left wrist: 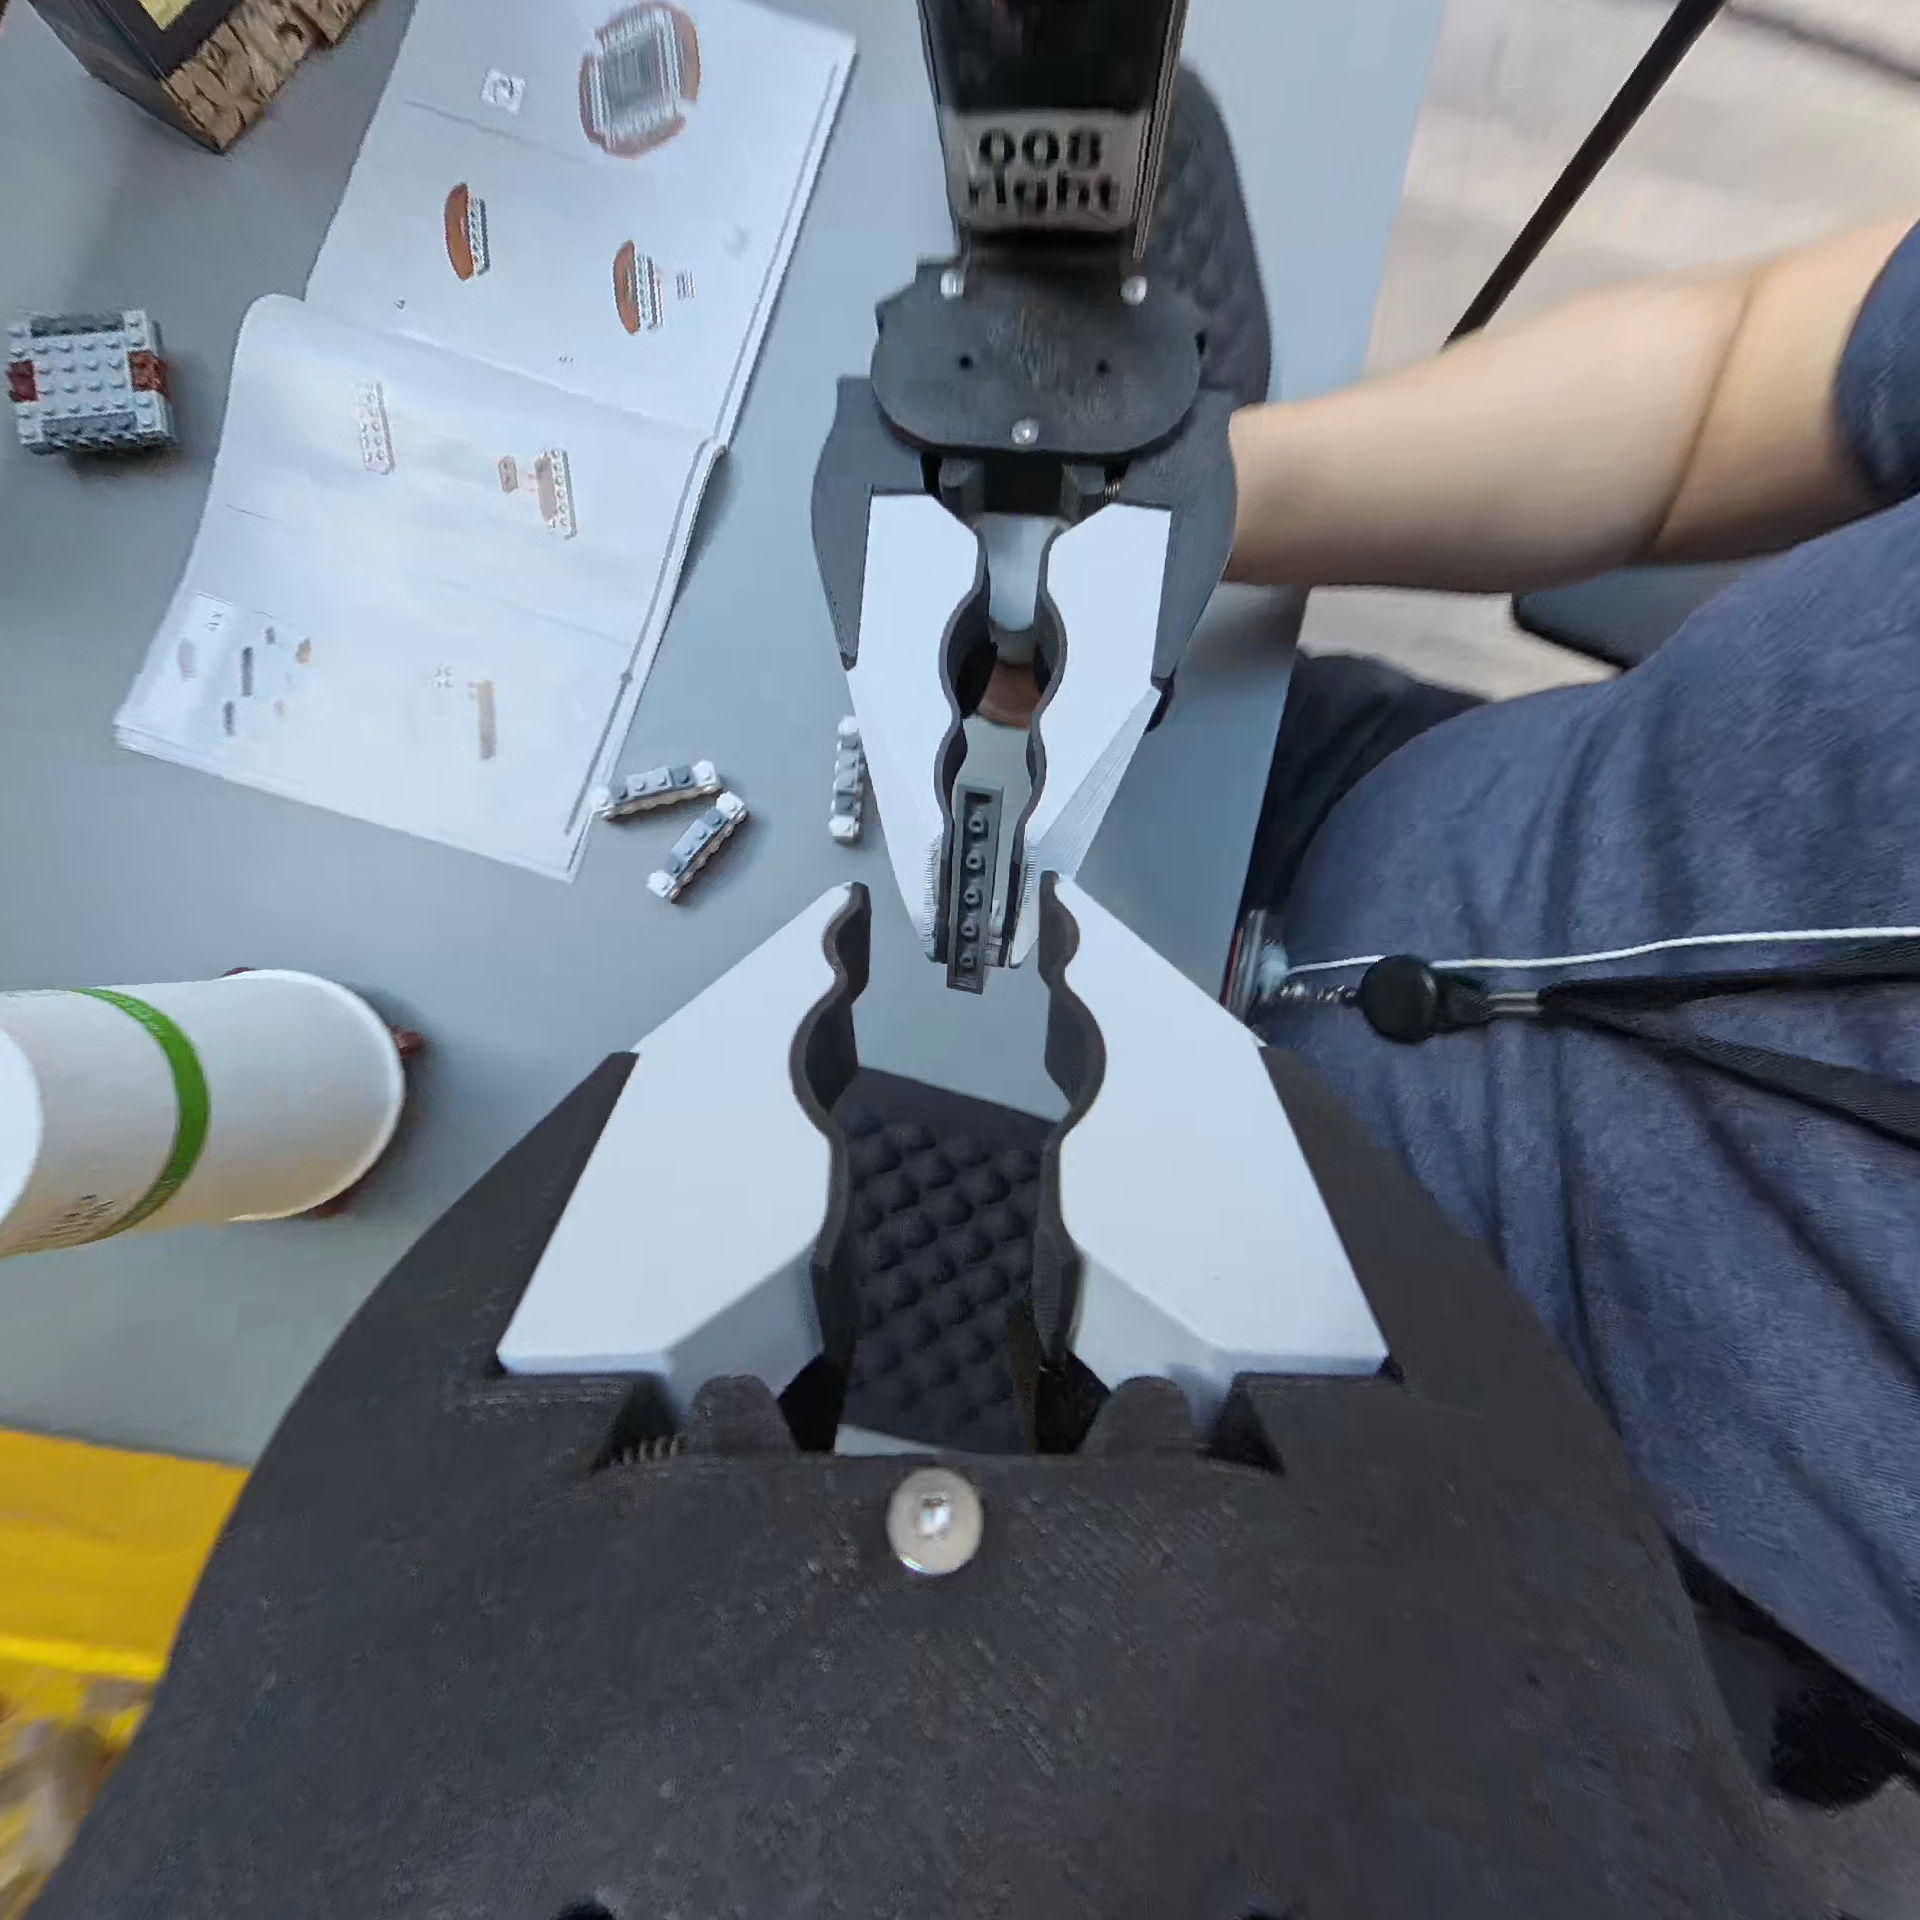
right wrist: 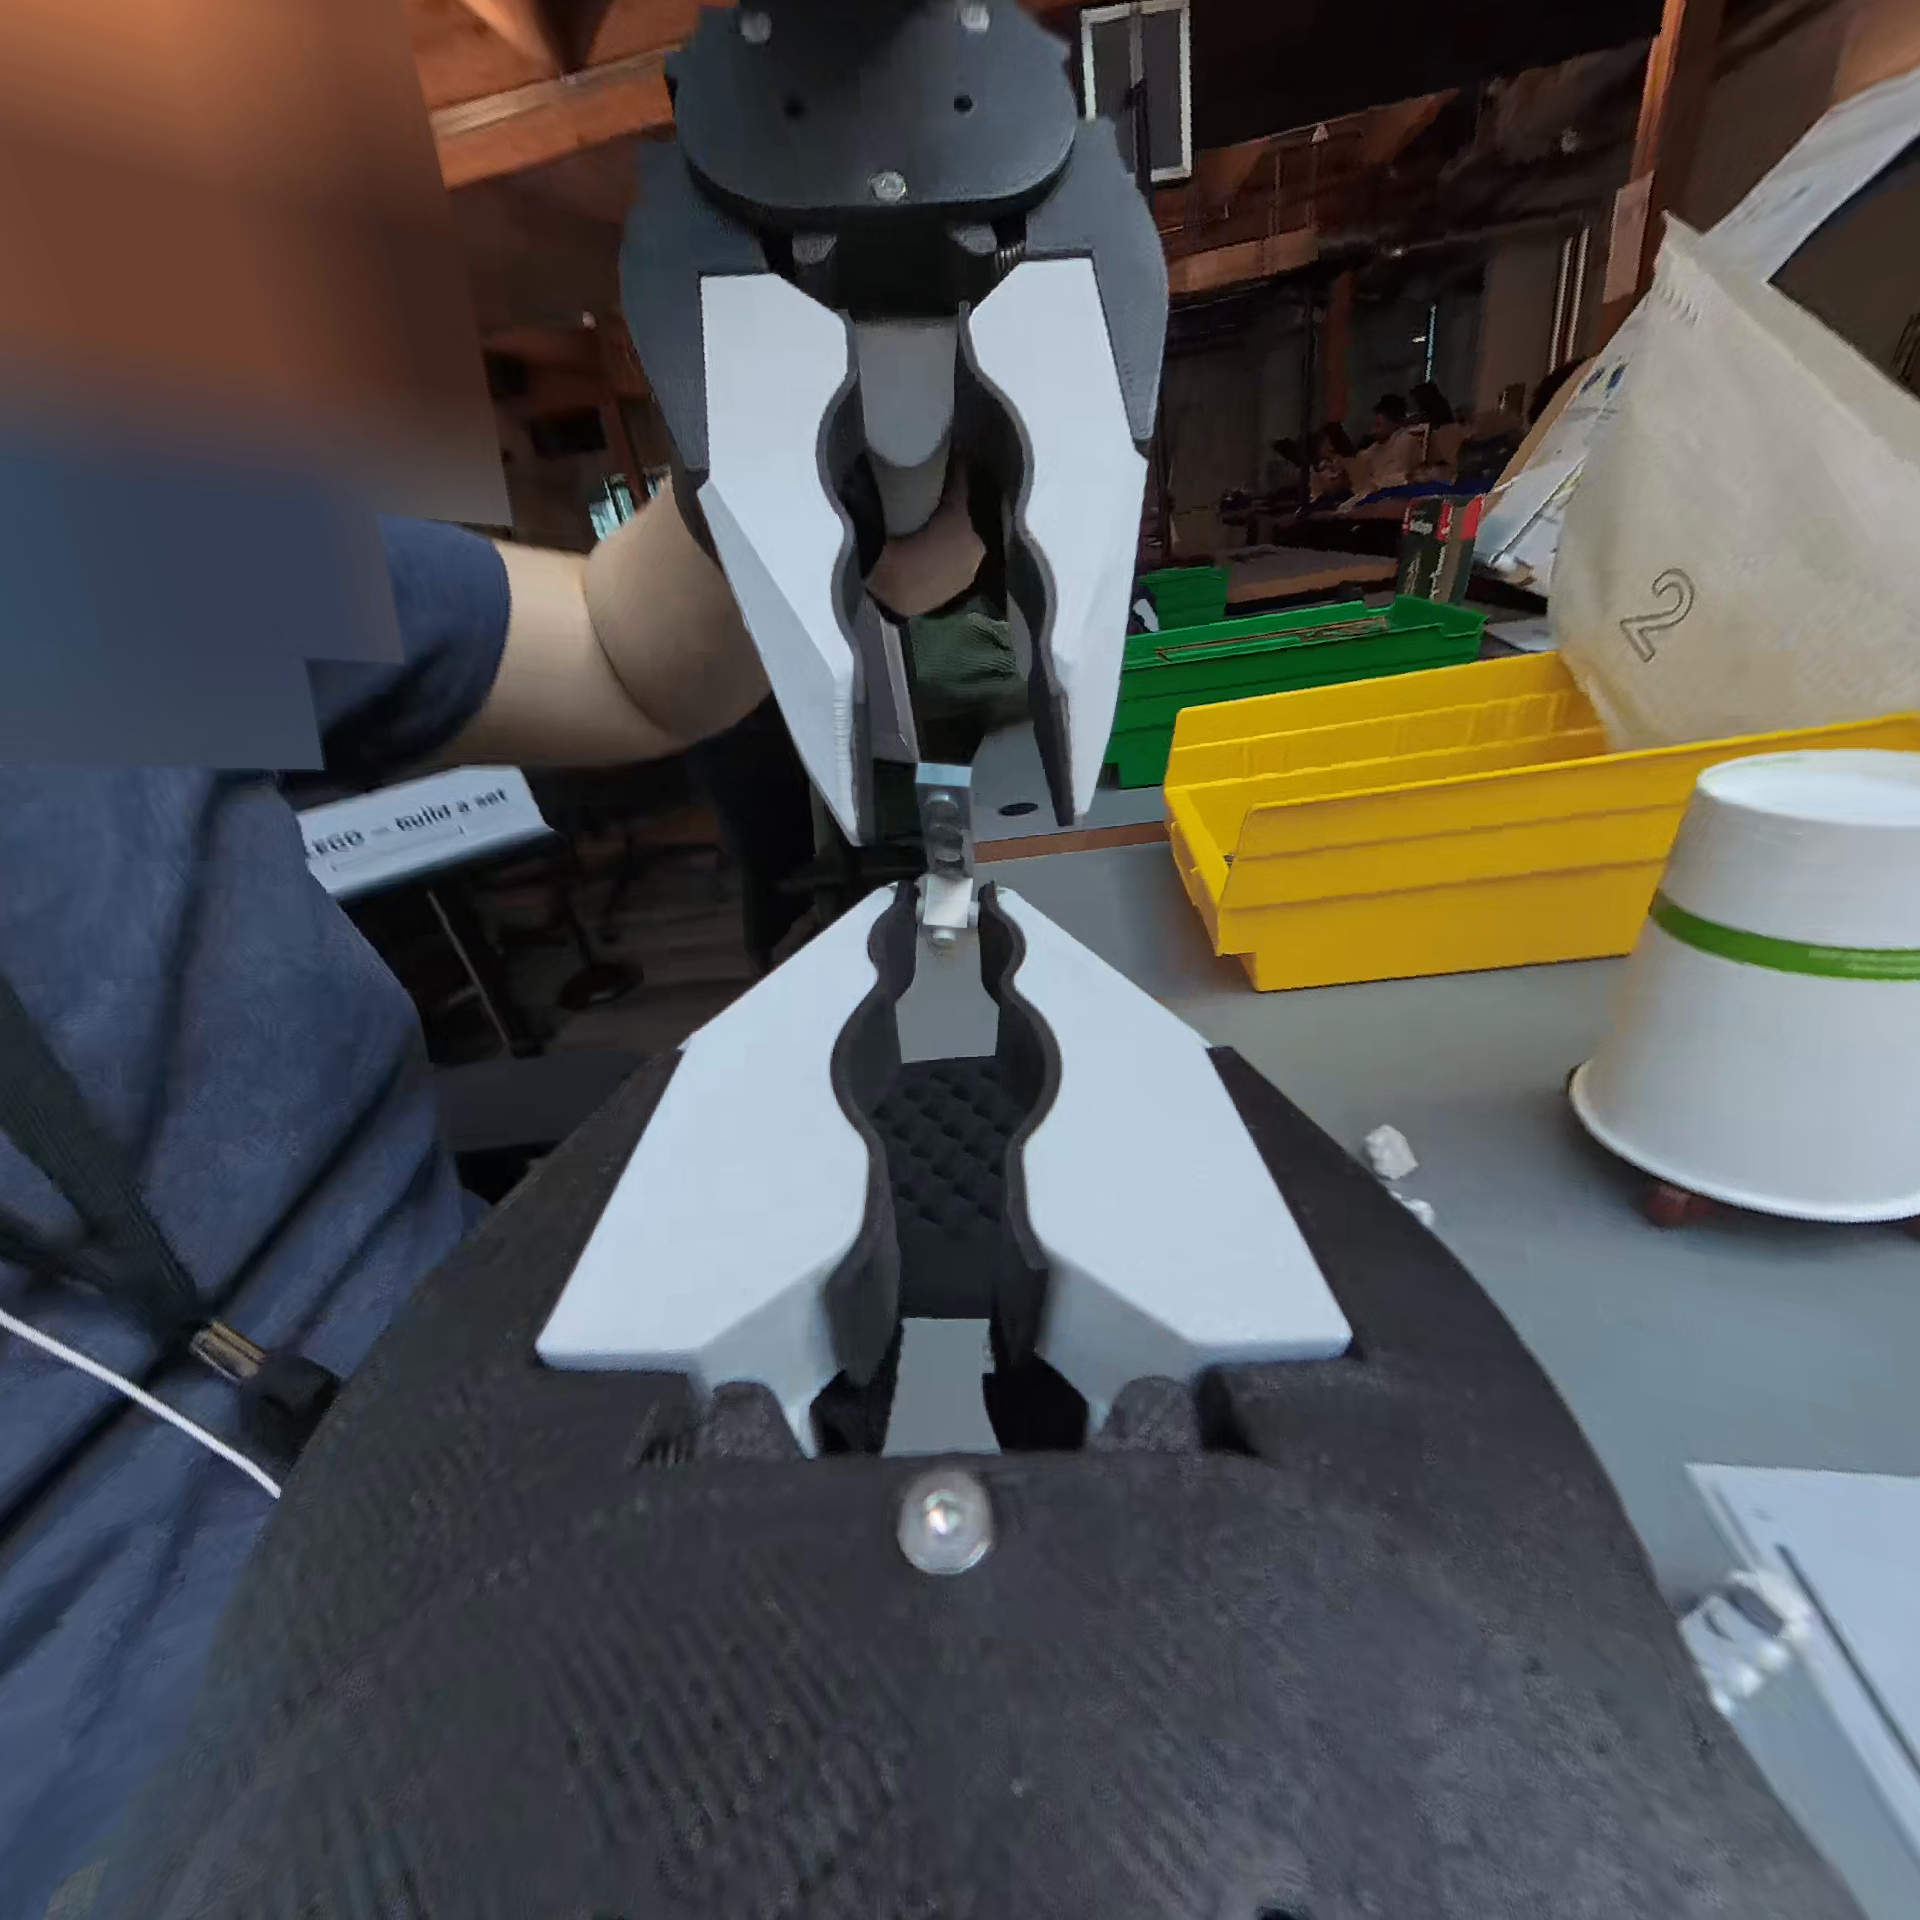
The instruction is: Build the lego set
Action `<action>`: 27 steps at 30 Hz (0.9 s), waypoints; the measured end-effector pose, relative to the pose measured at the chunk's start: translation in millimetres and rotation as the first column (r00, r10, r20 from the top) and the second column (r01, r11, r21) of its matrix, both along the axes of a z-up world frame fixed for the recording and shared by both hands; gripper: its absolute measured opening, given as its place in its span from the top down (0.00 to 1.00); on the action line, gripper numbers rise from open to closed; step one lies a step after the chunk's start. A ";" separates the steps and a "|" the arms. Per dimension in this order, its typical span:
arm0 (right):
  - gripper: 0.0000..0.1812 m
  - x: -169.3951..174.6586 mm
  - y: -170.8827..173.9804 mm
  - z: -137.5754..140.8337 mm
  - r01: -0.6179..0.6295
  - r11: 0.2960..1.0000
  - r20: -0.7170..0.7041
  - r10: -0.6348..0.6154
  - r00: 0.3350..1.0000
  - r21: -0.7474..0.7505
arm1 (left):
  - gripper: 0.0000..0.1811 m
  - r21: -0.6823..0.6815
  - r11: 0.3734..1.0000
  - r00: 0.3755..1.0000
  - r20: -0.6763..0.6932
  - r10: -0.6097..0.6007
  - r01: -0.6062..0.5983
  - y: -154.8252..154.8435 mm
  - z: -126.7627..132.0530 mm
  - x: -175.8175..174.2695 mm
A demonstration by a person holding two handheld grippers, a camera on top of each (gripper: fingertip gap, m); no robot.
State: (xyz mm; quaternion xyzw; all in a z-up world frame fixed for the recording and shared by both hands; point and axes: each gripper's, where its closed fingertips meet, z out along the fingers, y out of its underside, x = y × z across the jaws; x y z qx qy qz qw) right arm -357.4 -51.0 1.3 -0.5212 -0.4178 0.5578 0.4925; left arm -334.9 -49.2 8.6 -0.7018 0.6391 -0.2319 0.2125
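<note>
My right gripper (right wrist: 943, 899) is shut on a narrow dark grey Lego plate (left wrist: 971, 883) with one row of studs and a white piece at one end (right wrist: 945, 912). It holds the plate in the air over the near edge of the grey table (left wrist: 312, 1330). My left gripper (left wrist: 951, 896) faces it tip to tip, open and empty. The plate's free end sits in the gap between the left fingers without touching either. In the right wrist view the left gripper (right wrist: 961, 821) comes down from above.
An open instruction booklet (left wrist: 499, 447) lies on the table, with three short grey-and-white strips (left wrist: 660, 788) beside it and a square grey build (left wrist: 91, 379) at far left. An upturned white paper cup (right wrist: 1787, 997), yellow bins (right wrist: 1403, 831) and the person's arm (left wrist: 1507, 436) are close by.
</note>
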 end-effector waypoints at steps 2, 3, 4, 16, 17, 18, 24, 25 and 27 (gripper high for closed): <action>0.94 2.4 1.6 4.3 -0.045 0.986 -0.074 0.034 0.997 -0.162 | 0.79 -0.147 0.989 0.982 0.180 0.054 -0.027 5.7 10.4 -0.3; 0.94 3.7 3.2 5.7 -0.057 0.973 -0.105 0.035 0.994 -0.223 | 0.79 -0.216 0.976 0.961 0.261 0.092 -0.035 8.8 14.0 -1.5; 0.94 4.8 4.7 6.2 -0.064 0.961 -0.125 0.031 0.992 -0.270 | 0.79 -0.275 0.961 0.938 0.323 0.127 -0.036 10.8 14.8 -3.7; 0.95 4.7 12.9 2.4 -0.099 0.885 -0.120 0.049 0.992 -0.456 | 0.90 -0.457 0.889 0.778 0.568 0.266 0.029 7.0 -0.7 -6.6; 0.95 5.2 14.6 1.1 -0.090 0.884 -0.119 0.039 0.992 -0.459 | 0.90 -0.455 0.891 0.781 0.562 0.272 0.017 8.8 -2.5 -6.2; 0.95 5.5 15.2 -0.2 -0.088 0.882 -0.120 0.037 0.992 -0.462 | 0.90 -0.455 0.890 0.784 0.556 0.274 0.012 9.5 -3.8 -6.2; 0.94 9.1 19.5 3.2 -0.108 0.868 -0.163 0.032 0.986 -0.484 | 0.88 -0.420 0.907 0.825 0.507 0.252 -0.019 8.5 -19.0 -7.3; 0.94 8.5 20.3 3.1 -0.104 0.871 -0.157 0.031 0.987 -0.479 | 0.90 -0.418 0.908 0.824 0.507 0.252 -0.021 8.6 -20.0 -6.4; 0.94 5.3 19.8 0.2 -0.093 0.884 -0.125 0.039 0.991 -0.458 | 0.93 -0.435 0.900 0.805 0.534 0.258 0.000 7.8 -15.9 -4.1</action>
